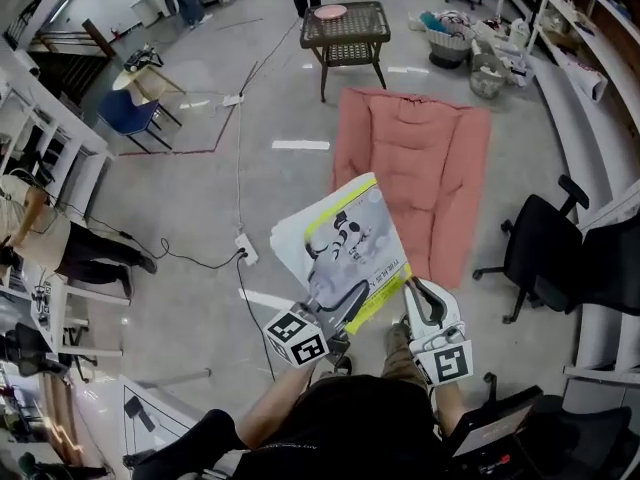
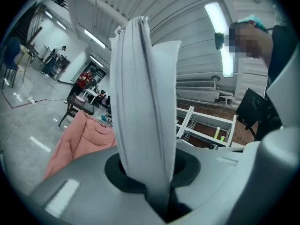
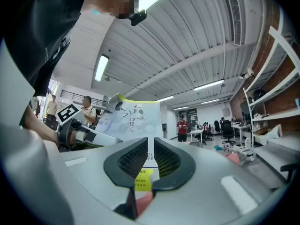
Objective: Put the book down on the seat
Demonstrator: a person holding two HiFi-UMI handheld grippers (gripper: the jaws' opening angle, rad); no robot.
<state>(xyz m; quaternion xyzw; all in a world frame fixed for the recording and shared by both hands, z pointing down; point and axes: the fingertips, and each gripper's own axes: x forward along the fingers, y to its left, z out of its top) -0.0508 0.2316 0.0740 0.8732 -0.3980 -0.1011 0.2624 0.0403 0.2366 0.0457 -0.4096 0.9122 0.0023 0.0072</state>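
Observation:
The book (image 1: pixel 345 243), white with a yellow-green band and a robot drawing, is held up over the floor in front of me. My left gripper (image 1: pixel 335 313) is shut on its lower edge; in the left gripper view the pages (image 2: pixel 140 102) stand edge-on, pinched in that gripper (image 2: pixel 159 191). My right gripper (image 1: pixel 415 293) sits at the book's lower right corner. Its jaws (image 3: pixel 150 158) stand slightly apart, and the cover (image 3: pixel 131 121) shows through the narrow gap. The seat, a pink padded cushion (image 1: pixel 415 158), lies flat on the floor beyond the book and also shows low in the left gripper view (image 2: pixel 75 139).
A wicker side table (image 1: pixel 345 23) with a pink plate stands behind the cushion. A black office chair (image 1: pixel 540 253) is on the right by the shelving. A power strip with cables (image 1: pixel 245 248) lies on the floor to the left. A blue chair (image 1: pixel 125 113) stands further left.

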